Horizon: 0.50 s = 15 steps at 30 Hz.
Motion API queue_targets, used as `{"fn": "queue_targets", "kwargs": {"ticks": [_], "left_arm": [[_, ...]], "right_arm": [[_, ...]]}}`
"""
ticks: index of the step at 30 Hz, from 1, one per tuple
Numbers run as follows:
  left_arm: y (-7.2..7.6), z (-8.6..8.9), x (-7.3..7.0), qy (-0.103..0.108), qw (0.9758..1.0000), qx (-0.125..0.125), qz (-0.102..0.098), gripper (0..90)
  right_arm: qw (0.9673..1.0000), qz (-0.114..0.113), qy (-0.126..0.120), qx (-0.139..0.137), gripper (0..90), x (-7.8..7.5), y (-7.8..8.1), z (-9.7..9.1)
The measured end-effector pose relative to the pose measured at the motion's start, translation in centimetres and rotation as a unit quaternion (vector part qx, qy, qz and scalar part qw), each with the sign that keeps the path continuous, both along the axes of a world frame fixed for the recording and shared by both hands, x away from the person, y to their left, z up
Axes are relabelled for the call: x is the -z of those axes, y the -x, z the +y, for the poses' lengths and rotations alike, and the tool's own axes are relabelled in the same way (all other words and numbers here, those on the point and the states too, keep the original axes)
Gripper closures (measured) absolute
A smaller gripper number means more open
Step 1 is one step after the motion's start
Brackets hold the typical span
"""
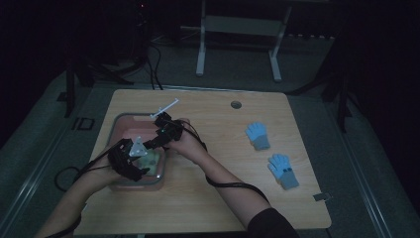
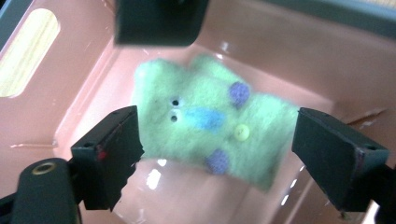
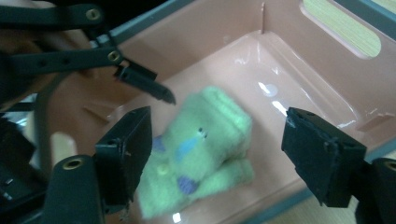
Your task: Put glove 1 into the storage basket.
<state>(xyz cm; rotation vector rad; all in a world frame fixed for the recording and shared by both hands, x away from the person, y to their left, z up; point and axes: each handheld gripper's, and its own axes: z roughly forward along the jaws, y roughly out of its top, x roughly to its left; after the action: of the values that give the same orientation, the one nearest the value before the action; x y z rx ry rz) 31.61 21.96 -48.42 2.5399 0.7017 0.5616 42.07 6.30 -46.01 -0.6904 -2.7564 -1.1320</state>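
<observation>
Gloves, a fuzzy pale-green pair with blue and purple spots [image 2: 210,126], are lying loose on the floor of my pink plastic tub [image 2: 280,60]. Left gripper [image 2: 215,154] and right gripper [image 3: 215,154] both gape wide, gripping nothing.

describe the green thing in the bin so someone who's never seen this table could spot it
Start at the pink plastic bin on the left part of the wooden table. On its floor lies a pale green fuzzy glove, folded. Unlike the two blue gloves lying out on the table's right side, it is green with a blue patch, purple dots and a small yellow button.
</observation>
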Motion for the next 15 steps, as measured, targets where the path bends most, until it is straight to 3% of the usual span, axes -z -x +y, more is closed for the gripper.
{"fn": "queue_targets", "kwargs": {"ticks": [10, 15], "left_arm": [[0.1, -1.6, -1.1, 0.030, 0.9995, -0.006, 0.004, 14.3], [0.3, -2.7, -2.3, 0.060, 0.9982, 0.003, 0.003, 14.3]], "right_arm": [[0.9998, 0.001, -0.019, -0.009, 20.4, -0.7, 0.9, -2.8], [0.9998, -0.011, -0.013, -0.013, 20.8, -1.0, 1.5, -4.5]]}}
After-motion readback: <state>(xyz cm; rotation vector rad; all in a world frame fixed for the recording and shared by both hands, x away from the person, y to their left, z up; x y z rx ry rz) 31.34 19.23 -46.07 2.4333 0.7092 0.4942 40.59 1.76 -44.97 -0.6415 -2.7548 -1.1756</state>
